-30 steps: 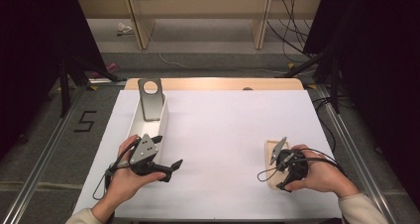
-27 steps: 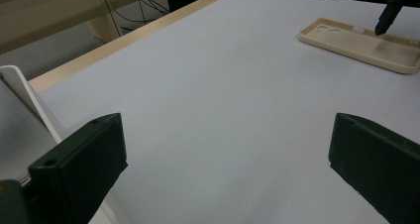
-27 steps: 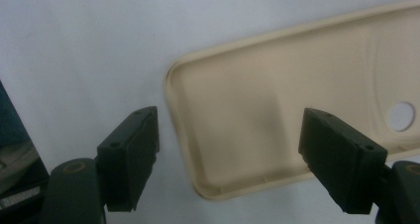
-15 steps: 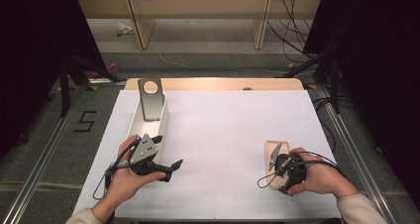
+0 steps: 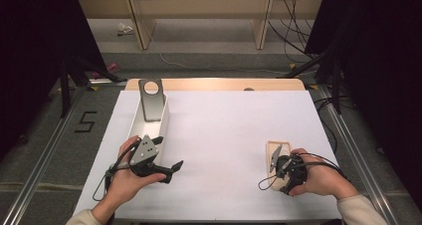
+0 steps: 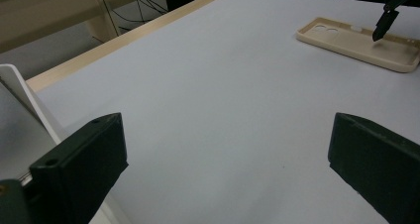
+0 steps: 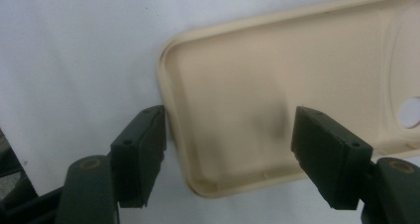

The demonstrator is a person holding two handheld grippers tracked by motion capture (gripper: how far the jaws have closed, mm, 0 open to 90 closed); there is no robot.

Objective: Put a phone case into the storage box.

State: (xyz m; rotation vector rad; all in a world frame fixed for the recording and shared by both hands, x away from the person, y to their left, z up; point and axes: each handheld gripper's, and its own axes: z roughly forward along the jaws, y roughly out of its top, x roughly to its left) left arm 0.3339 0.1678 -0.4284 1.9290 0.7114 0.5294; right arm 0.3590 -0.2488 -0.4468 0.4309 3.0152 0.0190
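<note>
case: beige phone case (image 7: 277, 100), lying hollow side up on the white desk (image 5: 224, 135), at about 4 o'clock of the desk in the high view (image 5: 276, 153).
build: looks like thin moulded plastic or rubber; probably very light, with a floor that bends and a raised rim that is stiffer.
surface: smooth and matte; likely to slide on the desk if pushed from one side alone.
fragility: unlikely to break, though a hard squeeze could bow its walls.
where to hold: across one long wall near the rounded corner, one jaw outside the rim and one inside the hollow, low enough that the lip does not slip out.
right gripper: (image 7: 228, 154) over the case's near end. Its jaws have just been closing, yet stand spread. The left-hand jaw is at the outer rim, touching or just beside it; the other hangs over the hollow, so only the wall lies between them, not yet pinched.
left gripper: (image 6: 223, 169) at 8 o'clock of the desk, well apart from the case, jaws spread wide on nothing.
tray: long white tray (image 5: 149, 123) at 10 o'clock, with a grey metal plate (image 5: 151, 99) leaning in its far end.
</note>
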